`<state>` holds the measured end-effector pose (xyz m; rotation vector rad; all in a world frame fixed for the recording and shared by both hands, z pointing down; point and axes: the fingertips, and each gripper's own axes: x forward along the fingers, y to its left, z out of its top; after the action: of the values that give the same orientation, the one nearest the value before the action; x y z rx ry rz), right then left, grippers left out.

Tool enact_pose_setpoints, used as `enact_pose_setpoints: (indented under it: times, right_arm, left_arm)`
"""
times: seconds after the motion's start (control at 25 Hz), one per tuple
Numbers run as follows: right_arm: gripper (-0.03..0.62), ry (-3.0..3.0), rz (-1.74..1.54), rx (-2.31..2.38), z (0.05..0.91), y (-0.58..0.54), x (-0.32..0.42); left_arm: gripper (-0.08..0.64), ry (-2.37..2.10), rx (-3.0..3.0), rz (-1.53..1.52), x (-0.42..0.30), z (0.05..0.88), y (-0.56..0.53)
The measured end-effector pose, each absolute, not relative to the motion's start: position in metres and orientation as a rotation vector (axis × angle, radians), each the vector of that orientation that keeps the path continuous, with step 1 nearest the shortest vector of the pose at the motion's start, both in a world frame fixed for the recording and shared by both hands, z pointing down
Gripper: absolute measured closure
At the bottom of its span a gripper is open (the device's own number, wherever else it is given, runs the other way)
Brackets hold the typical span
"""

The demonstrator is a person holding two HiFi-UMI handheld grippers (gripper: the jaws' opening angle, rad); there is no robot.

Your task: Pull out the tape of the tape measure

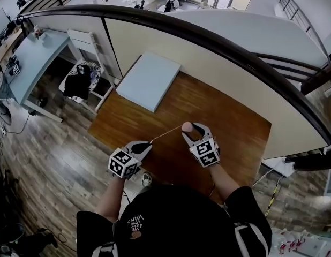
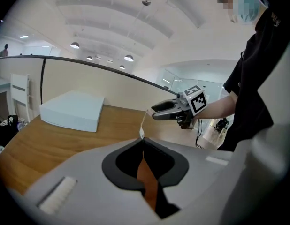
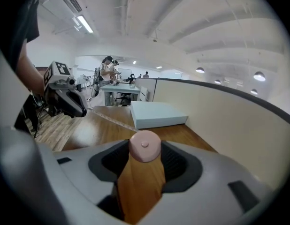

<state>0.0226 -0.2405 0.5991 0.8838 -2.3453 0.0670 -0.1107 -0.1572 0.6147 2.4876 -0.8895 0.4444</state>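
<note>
The tape measure (image 1: 187,126) is a small round pink case, and my right gripper (image 1: 190,131) is shut on it above the wooden table (image 1: 235,127). In the right gripper view the case (image 3: 145,146) sits between the jaws of that gripper (image 3: 145,150). A thin pale tape (image 1: 166,135) runs left from it to my left gripper (image 1: 147,145), which is shut on the tape's end. In the left gripper view the white tape tip (image 2: 141,133) pokes out of the closed jaws and the tape rises toward the right gripper (image 2: 158,112).
A flat white box (image 1: 148,80) lies at the table's far left corner. A curved cream partition with a dark rail (image 1: 219,47) stands behind the table. To the left, on the wood floor, is a white chair with dark clothes (image 1: 80,82).
</note>
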Motion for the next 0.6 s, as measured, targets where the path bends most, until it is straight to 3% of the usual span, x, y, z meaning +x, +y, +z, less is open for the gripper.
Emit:
enact_pose_setpoints:
  times: [0.6]
  right_arm:
    - [0.380,-2.296,0.256,0.717,0.677,-0.267,-0.022]
  left_arm:
    - [0.541,-1.090,2.191,0.508,-0.170,0.683,-0.226]
